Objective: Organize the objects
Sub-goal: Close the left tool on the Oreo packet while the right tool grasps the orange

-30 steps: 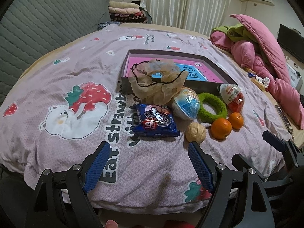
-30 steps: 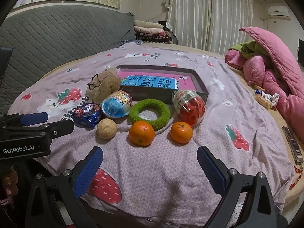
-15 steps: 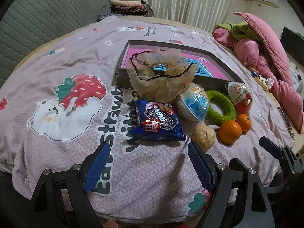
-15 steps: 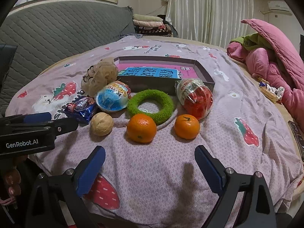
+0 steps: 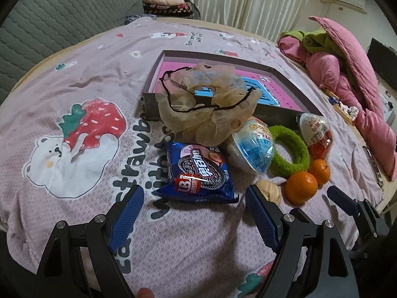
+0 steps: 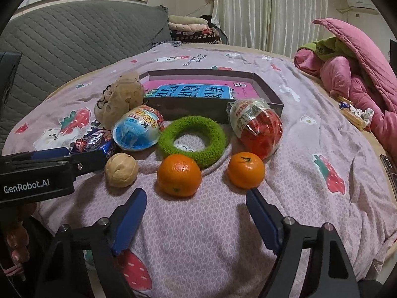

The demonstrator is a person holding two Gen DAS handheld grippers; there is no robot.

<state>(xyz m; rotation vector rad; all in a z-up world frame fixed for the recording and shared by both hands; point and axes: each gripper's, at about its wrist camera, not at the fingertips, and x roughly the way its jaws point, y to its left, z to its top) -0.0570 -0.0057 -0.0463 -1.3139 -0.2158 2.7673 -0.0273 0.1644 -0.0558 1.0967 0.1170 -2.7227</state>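
Note:
On the bedspread lie a blue cookie packet (image 5: 198,171), a walnut (image 6: 121,170), two oranges (image 6: 179,175) (image 6: 246,170), a green fuzzy ring (image 6: 192,137), a blue capsule toy (image 6: 136,131), a red capsule toy (image 6: 256,129) and a beige scrunchie (image 5: 208,101). Behind them sits a shallow dark box (image 6: 188,110) with a pink floor and a blue book inside. My left gripper (image 5: 192,198) is open just short of the packet. The jaws of my right gripper (image 6: 196,198) are closing with nothing between them, just before the left orange.
Pink and green bedding (image 6: 352,74) is heaped at the right. A grey quilted headboard (image 6: 74,39) rises at the back left, with folded blankets (image 6: 193,29) beyond. Small wrappers (image 6: 354,114) lie near the bed's right edge. The left gripper's body (image 6: 37,176) crosses the right wrist view.
Both grippers moved forward and lower toward the objects, which now look larger. The right gripper's fingers have come closer together. No object has shifted.

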